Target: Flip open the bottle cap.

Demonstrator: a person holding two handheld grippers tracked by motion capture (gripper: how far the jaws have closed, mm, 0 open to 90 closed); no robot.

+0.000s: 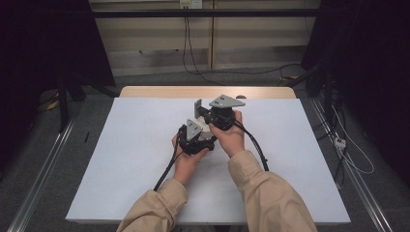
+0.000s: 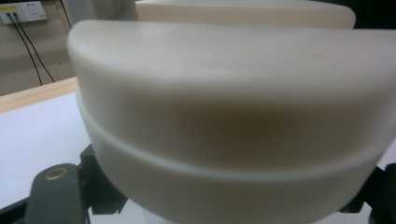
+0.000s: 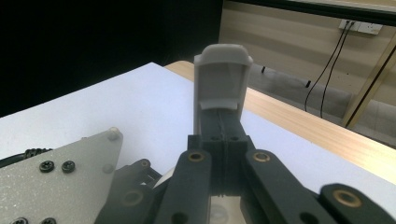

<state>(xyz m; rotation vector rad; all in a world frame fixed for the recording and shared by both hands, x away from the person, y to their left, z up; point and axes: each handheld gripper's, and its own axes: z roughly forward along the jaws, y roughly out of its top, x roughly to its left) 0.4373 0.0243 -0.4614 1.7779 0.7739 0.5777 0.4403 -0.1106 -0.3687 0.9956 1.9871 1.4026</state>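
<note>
Left gripper view: cream rounded container (image 2: 233, 121) (blurred, seamed) between closed-in fingers; right fingers closed.

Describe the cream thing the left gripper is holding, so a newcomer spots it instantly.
On the white sheet covering the wooden table, find the two hands meeting near its middle. The left gripper is clamped on a smooth cream rounded plastic piece, with a ridge line running around its side. It is the one pale, curved thing among black jaws and grey plates.

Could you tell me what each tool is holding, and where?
The left tool grips a cream round box across its sides. The right tool is shut, holding nothing.
</note>
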